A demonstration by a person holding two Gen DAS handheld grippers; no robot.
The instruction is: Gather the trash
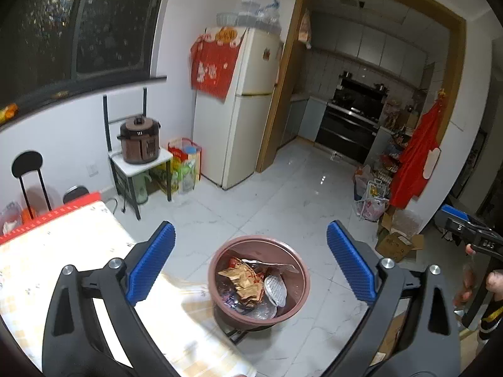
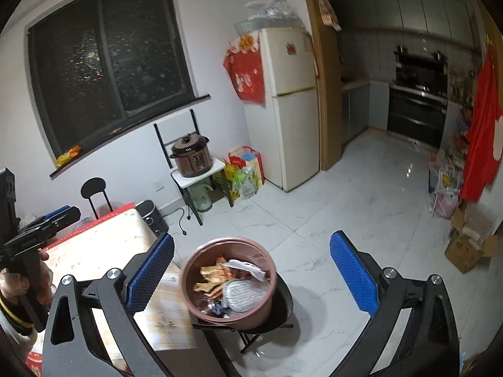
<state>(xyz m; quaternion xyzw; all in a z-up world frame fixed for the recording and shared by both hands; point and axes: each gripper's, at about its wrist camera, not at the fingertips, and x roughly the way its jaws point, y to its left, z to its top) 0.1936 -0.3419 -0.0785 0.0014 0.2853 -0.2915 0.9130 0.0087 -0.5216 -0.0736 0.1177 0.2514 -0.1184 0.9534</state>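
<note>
So both grippers, left gripper (image 1: pixel 251 262) and right gripper (image 2: pixel 251 275), have jaws spread, empty, above the trash bin (image 1: pixel 295 301) sitting just beside the table (image 1: pixel 63 251) corner, white tile floor (image 1: pixel 283 194) all around.

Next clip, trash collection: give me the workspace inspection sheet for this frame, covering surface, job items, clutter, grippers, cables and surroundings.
Surface: table with a pale patterned cover and red edge; no loose trash seen on its visible part.
Job's things: brown bin on a black stool seat beside the table corner, holding wrappers and a foil tray.
Clutter: cardboard boxes and plastic bags along the right wall; colourful bags by the fridge.
Grippers: left gripper open, empty; right gripper open, empty; both above the bin.
Cables: black cord on the floor under the cooker stand.
Surroundings: fridge, pressure cooker, dark window, kitchen doorway.
</note>
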